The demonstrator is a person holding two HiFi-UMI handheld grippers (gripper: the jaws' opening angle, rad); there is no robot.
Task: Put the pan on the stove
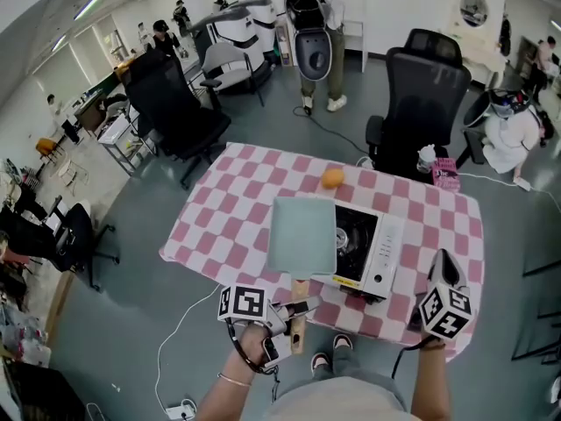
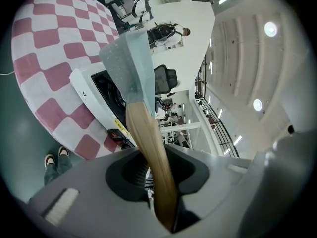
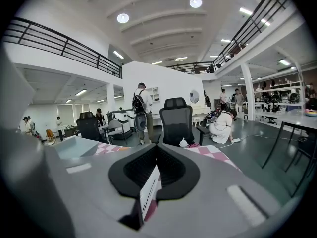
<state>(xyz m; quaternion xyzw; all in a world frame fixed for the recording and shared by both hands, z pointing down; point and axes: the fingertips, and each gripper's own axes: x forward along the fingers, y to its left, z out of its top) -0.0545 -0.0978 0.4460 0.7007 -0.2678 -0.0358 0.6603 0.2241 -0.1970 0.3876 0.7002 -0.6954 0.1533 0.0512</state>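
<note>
Pan (image 1: 302,235) is up off the table (image 1: 237,209), square pale-green body out front, overlapping the left edge of the stove (image 1: 372,253) in the head view. Left tool (image 1: 294,310) has its 2 jaws clamped on the wooden handle (image 2: 153,157). Right tool (image 1: 444,266) hangs over the table's near right corner, jaws drawn together on nothing. An orange (image 1: 331,178) sits beyond the stove

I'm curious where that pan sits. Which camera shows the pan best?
The head view: the whole square pan shows from above, covering the left side of the stove, its handle in the left gripper. The left gripper view looks along the handle, so the pan is foreshortened; the right gripper view catches only a pale corner.
</note>
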